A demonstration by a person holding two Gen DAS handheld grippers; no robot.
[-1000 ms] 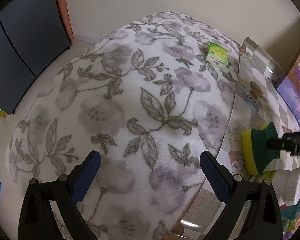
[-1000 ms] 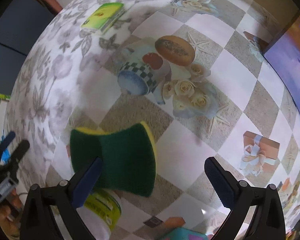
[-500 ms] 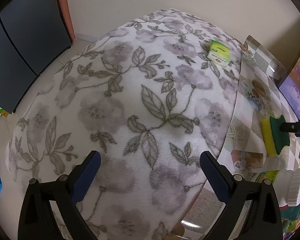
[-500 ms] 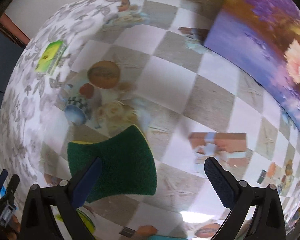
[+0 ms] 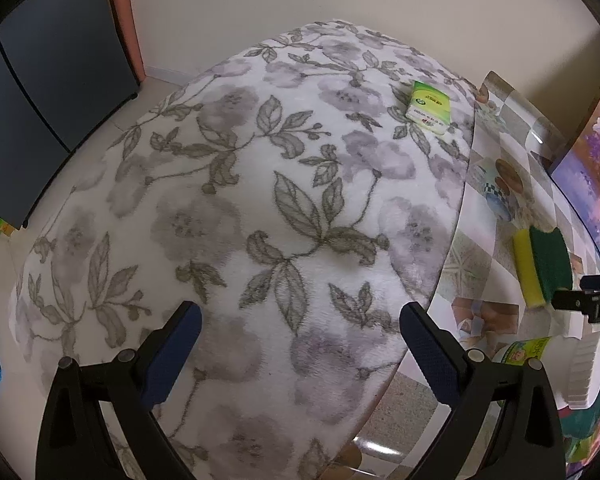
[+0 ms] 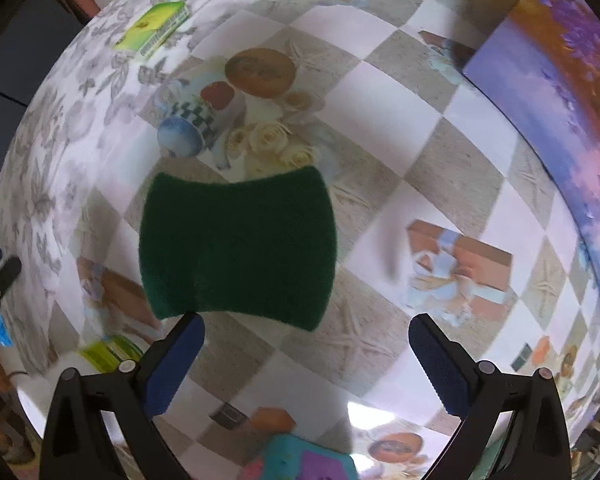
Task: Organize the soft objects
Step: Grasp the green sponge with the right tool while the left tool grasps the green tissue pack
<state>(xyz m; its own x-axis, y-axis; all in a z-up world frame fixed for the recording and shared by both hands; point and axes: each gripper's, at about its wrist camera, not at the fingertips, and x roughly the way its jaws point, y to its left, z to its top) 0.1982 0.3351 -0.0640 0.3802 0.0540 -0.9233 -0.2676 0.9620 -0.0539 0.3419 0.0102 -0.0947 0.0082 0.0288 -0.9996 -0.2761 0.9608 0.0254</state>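
Nearest in the right wrist view, the right gripper (image 6: 304, 356) hangs with its jaws wide and nothing between them, just above the worktop (image 6: 432, 128) with its glossy checked picture cloth. Immediately ahead of the jaws, and offset toward the left finger, the dark green and yellow rectangular scouring sponge (image 6: 238, 250) lies flat on that cloth, green side up, apart from both fingers. Past it, at the far edge of the fleecy white blanket with grey flowers and leaves (image 6: 52, 128), sits a small green and yellow packet (image 6: 152, 28).

The left gripper (image 5: 298, 344) hovers over the blanket (image 5: 228, 208), jaws wide and empty, with the sponge (image 5: 542, 266) well off to its right and the packet (image 5: 428, 108) far ahead.

The step in hand looks like picking up or having just set down the sponge; which one cannot be told. If a grasp comes next, the right gripper needs to shift left to centre on the sponge, drop, and close gently, since the foam will squash.
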